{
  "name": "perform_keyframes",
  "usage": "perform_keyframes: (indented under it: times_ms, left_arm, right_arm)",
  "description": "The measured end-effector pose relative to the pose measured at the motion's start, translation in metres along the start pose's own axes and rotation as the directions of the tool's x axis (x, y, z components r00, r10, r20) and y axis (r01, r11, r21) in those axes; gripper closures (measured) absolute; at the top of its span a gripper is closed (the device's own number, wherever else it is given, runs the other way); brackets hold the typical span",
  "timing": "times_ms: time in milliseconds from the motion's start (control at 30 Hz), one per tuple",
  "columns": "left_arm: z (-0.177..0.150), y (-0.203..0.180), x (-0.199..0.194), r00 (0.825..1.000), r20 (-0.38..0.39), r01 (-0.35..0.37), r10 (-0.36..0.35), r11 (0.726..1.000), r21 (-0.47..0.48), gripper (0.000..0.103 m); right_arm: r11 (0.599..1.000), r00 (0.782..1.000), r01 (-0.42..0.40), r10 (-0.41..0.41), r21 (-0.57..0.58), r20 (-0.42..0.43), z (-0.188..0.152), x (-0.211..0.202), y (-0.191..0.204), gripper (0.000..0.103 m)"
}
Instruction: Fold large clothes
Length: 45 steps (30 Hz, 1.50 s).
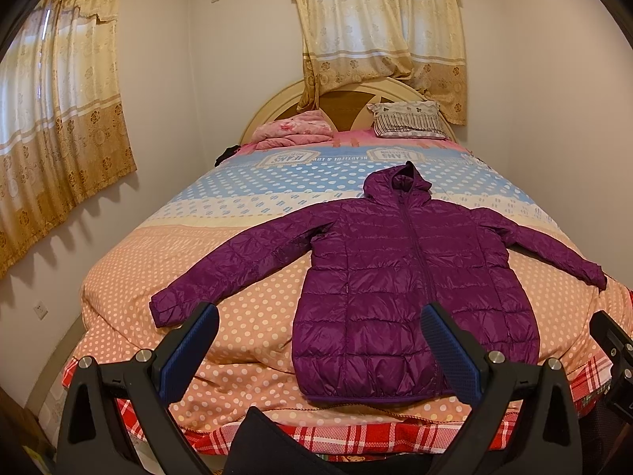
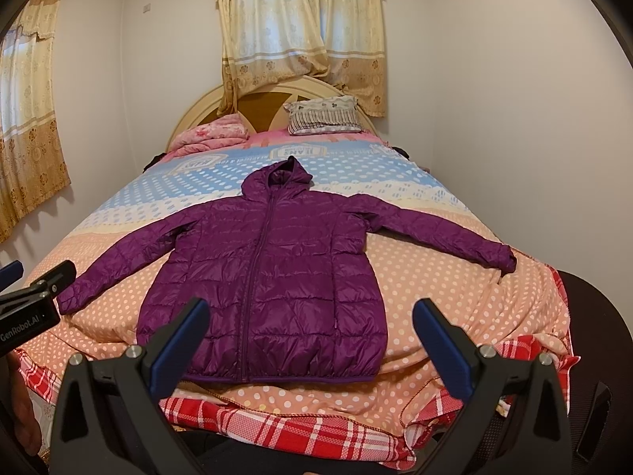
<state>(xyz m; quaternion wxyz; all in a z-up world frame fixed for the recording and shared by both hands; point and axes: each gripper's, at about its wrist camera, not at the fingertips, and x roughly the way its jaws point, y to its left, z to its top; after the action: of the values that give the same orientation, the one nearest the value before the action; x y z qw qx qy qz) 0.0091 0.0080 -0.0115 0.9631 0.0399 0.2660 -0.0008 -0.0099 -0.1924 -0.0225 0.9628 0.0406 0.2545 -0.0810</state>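
A purple hooded puffer jacket [image 1: 407, 277] [image 2: 269, 277] lies flat and zipped on the bed, hood toward the headboard, both sleeves spread out to the sides, hem near the foot edge. My left gripper [image 1: 320, 312] hovers open above the foot of the bed, its fingers framing the hem's left part, with nothing between them. My right gripper [image 2: 310, 306] is open too, held over the hem's right part, touching nothing. The left gripper's body [image 2: 27, 301] shows at the left edge of the right wrist view.
The bed [image 1: 245, 301] carries a polka-dot cover over a red plaid sheet [image 2: 300, 431]. A pink folded blanket [image 1: 292, 132] and a patterned pillow [image 1: 407, 118] sit by the headboard. Walls stand close on both sides, with curtains [image 1: 67, 111] at left and behind.
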Motion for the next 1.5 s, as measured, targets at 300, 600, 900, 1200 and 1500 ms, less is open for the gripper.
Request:
perform_keyframes:
  times_ms: [300, 600, 900, 1200, 1500]
  left_arm:
    - [-0.001, -0.001, 0.001, 1.000, -0.002, 0.000, 0.000, 1.000, 0.000, 0.001]
    - [-0.002, -0.003, 0.002, 1.000, -0.010, 0.004, -0.003, 1.000, 0.007, 0.001]
    - [-0.001, -0.016, 0.032, 0.999, -0.026, 0.024, -0.022, 0.997, 0.075, 0.001]
    - [0.007, -0.045, 0.121, 0.997, -0.077, 0.030, -0.018, 0.987, 0.157, 0.001]
    - [0.028, -0.077, 0.193, 0.996, -0.084, 0.051, -0.036, 0.982, 0.181, 0.001]
  right_arm:
    - [1.000, 1.000, 0.001, -0.001, 0.000, -0.003, -0.002, 0.001, 0.000, 0.000]
    - [1.000, 1.000, -0.005, 0.005, 0.002, -0.018, -0.010, 0.005, 0.000, 0.000]
    - [1.000, 0.999, 0.018, -0.018, -0.014, -0.041, -0.009, 0.034, -0.010, 0.000]
    - [0.989, 0.977, 0.142, -0.147, -0.044, -0.151, -0.015, 0.129, -0.051, 0.000]
    - [0.972, 0.947, 0.233, -0.236, -0.038, -0.217, -0.005, 0.198, -0.100, 0.000]
